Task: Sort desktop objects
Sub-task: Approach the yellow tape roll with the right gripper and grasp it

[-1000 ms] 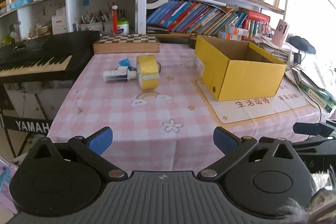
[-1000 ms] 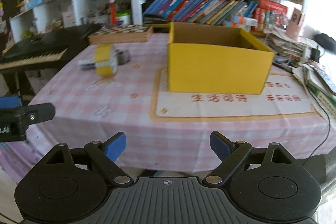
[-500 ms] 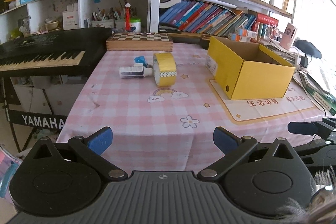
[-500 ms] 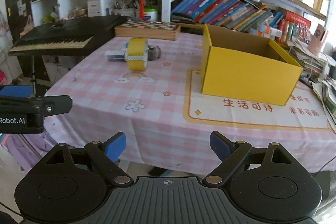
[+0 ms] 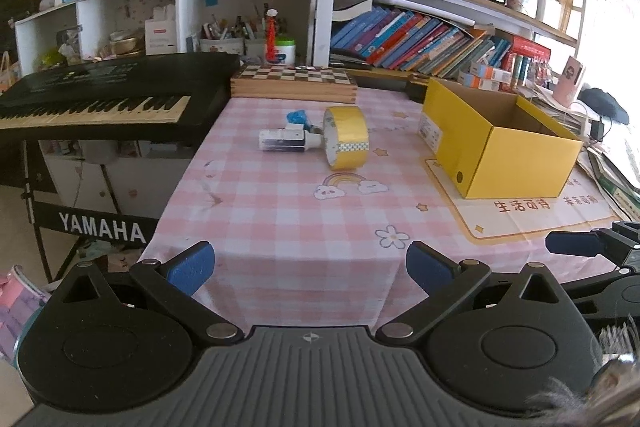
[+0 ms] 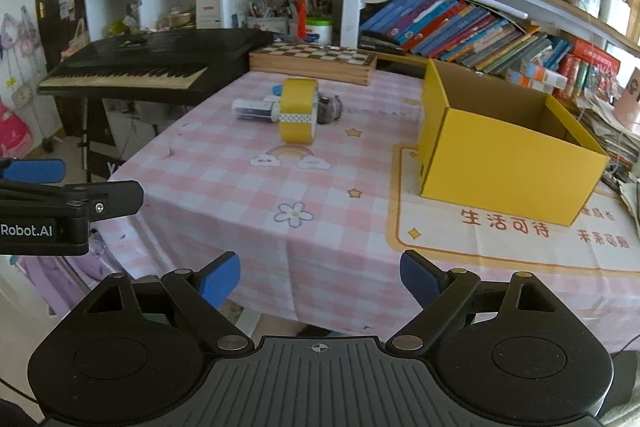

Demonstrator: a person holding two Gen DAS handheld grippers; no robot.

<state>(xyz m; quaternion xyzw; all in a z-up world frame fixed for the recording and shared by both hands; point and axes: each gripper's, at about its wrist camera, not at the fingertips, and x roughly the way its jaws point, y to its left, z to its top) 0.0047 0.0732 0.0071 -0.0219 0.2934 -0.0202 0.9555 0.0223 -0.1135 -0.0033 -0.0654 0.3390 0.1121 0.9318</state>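
While both pairs of tongs hang short of the near table edge, nothing has been picked up: the left gripper (image 5: 307,261) stands spread wide with only tablecloth showing between its blue pads, and the right gripper (image 6: 320,277) is just as released and empty. Beyond them, the pink checked table (image 5: 280,211) carries the things to be sorted in 1 small cluster toward its far side: a roll of yellow tape (image 5: 346,138) standing on its edge, a white tube-like item (image 5: 285,140) lying just beside it, a small blue object (image 5: 297,116) behind that, and a grey item (image 6: 330,107) tucked behind the roll, too small to identify. The open yellow box (image 5: 496,143) sits well apart on the right, and what can be seen of its inside looks bare. By my reckoning the sorting has not begun; every item is left to move, presumably into the box.
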